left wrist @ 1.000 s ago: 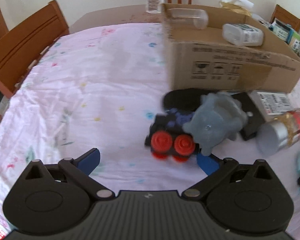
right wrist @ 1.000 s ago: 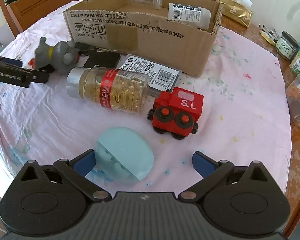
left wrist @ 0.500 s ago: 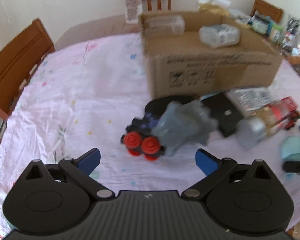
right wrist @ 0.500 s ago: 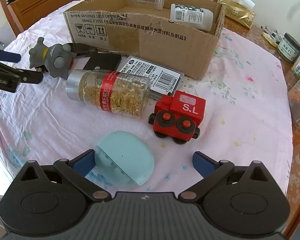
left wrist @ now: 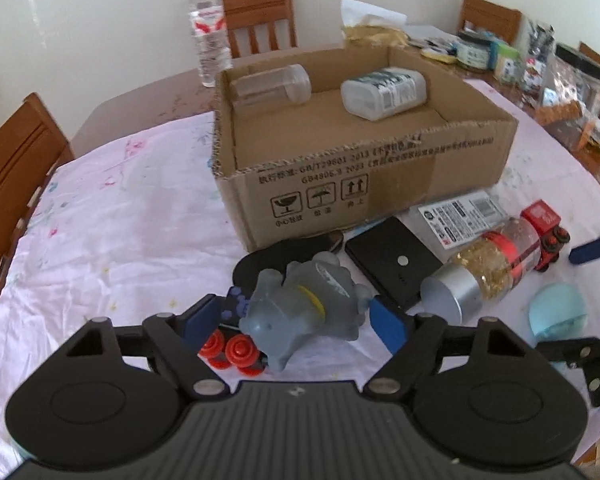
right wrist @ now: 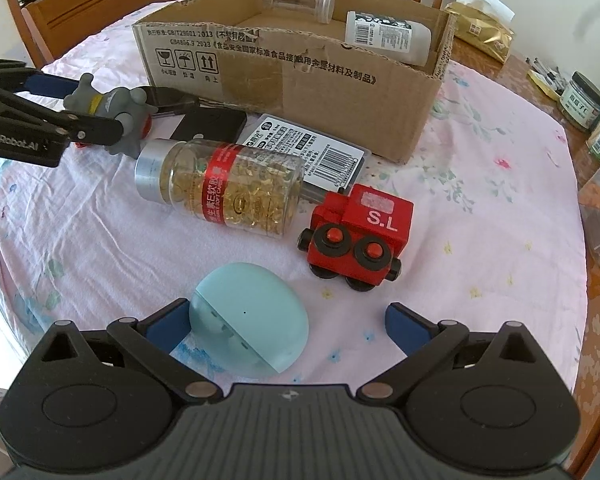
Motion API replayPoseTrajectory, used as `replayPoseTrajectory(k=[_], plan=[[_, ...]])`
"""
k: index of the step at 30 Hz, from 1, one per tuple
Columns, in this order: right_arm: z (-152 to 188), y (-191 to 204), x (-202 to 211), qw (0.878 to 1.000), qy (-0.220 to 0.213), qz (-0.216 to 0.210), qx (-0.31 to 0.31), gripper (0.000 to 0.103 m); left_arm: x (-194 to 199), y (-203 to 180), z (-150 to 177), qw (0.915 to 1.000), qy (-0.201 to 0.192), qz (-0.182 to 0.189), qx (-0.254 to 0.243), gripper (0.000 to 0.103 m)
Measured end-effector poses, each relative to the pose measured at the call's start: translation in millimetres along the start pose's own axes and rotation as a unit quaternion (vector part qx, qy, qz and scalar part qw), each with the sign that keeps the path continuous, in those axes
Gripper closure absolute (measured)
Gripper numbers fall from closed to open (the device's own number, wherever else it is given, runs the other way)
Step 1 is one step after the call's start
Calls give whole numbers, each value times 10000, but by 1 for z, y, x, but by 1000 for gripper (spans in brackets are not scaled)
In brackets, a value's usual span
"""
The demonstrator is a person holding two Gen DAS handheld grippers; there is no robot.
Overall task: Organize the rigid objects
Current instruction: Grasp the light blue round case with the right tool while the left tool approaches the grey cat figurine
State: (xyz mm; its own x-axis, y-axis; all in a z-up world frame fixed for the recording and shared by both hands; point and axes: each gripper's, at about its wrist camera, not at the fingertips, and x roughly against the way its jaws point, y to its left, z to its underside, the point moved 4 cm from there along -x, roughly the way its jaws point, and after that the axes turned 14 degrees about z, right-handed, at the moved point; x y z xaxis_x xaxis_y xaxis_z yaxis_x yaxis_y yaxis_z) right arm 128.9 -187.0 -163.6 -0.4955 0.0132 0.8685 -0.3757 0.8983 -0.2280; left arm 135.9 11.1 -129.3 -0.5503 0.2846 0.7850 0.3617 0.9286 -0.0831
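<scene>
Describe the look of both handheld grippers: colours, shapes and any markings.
Both look alike. The left gripper and right gripper have a matte black ribbed body flanked by two round black housings with triangular cut-outs, black linkage arms with silver pivot pins, and blue pads on the fingers. From the right wrist view, the left gripper's side bears white "GenRobot.AI" lettering. No cables, hands or sleeves show.

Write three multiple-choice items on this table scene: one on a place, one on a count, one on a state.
1. Where does the capsule bottle lie?
A. in the cardboard box
B. on the tablecloth
C. on a chair

2. How many containers lie in the cardboard box?
A. two
B. four
C. none

3. The right tongs are:
A. gripping the red train
B. shut on nothing
C. open, empty

Key: B, it lies on its side in front of the box; A, clear jar and white bottle; C, nothing is pressed between the pads.
</scene>
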Motion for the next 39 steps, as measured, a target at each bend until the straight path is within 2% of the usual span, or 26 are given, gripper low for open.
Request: replayPoseTrajectory(k=[7,16,21,26,30,39], plan=[[0,0,0,10000,-25,-18,22,0,10,-17,7,9976,293,511,-367,23],[-1,0,-1,10000,4,-14,29,0,19,-25,20,9944,445,932,-215,24],[-1,0,-1,10000,-14,-20,34,0,10,-12,26,9972,391,643,-31,24],[-2,1,-2,10000,-13,-25,45,0,-1,-10,25,9961,336,799,134,40],[-2,3,0,9999,85,-61,108,0,-3,-18,27,9944,387,974,132,40],[-4,32,6,9954,-41,-443,853,0,-10,-14,26,9947,433,902,231,40]])
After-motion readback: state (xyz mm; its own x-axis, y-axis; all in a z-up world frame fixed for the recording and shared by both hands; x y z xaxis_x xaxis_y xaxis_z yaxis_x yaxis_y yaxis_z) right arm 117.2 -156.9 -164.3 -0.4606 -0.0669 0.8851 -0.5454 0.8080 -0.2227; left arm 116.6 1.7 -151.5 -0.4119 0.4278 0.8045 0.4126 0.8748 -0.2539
